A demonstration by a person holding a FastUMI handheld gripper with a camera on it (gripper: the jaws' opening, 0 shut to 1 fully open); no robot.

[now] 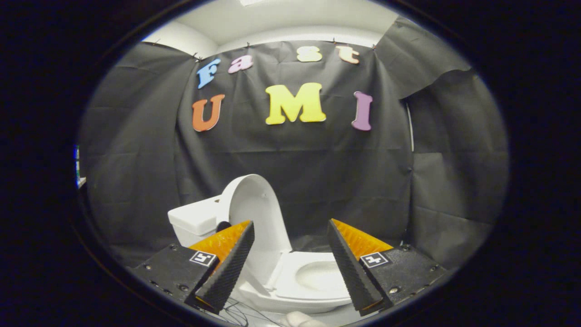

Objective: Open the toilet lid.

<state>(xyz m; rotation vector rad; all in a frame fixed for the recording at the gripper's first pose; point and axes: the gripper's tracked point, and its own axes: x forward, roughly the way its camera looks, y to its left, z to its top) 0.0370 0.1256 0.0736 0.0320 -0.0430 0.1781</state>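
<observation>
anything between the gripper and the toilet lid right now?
Nothing visible. The gripper is open, fingers spread and holding nothing. The toilet lid already stands raised against the tank, just beyond the left finger, with open space between. The seat lies down below, between the fingers, bowl exposed.

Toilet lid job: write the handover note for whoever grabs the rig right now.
Hand-held gripper: open, fingers spread wide, holding nothing.
Toilet lid: already raised, standing upright against the tank, beyond the fingers and nearer the left one.
Seat: down on the bowl, seen between the fingers and just ahead of them.
Done: the lid is open.
Left: probably nothing but to back the gripper away; check that the lid stands by itself.
</observation>
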